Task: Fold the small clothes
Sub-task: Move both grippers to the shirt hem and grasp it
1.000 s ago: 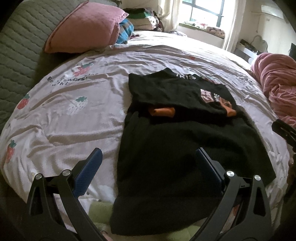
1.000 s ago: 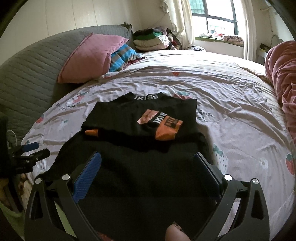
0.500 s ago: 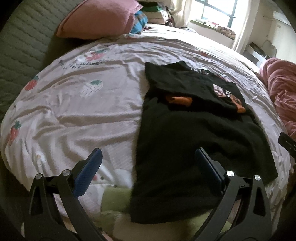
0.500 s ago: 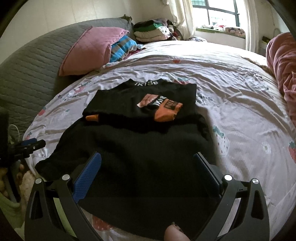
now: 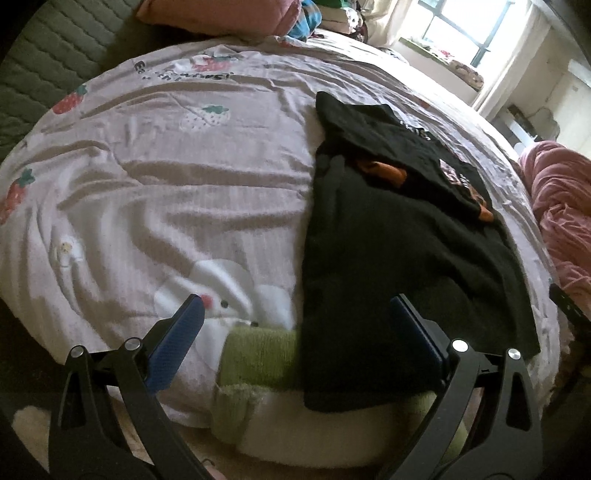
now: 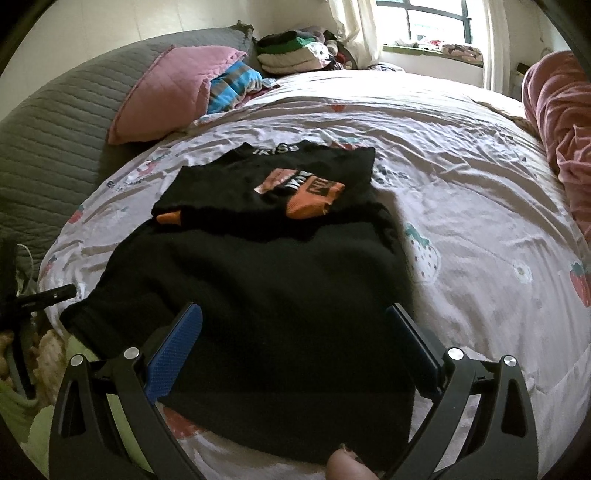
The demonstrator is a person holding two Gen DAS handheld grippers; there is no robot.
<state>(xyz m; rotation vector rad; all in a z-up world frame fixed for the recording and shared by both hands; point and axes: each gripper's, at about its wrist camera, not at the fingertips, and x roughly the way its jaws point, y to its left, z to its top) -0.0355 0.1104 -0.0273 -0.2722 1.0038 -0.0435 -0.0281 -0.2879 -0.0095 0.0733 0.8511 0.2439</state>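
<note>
Bed (image 6: 461, 155) spreads wide, strawberry sheet rumpled. Black top (image 6: 266, 288) lies flat at the near edge, sleeves folded in over its chest. Left hand-held gripper (image 5: 295, 332) spread wide, empty; right hand-held gripper (image 6: 295, 332) likewise released, hovering over the hem.

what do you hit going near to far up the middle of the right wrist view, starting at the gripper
right gripper, open → black garment spread flat → folded black top with the orange print → strawberry-print bedcover → window
</note>
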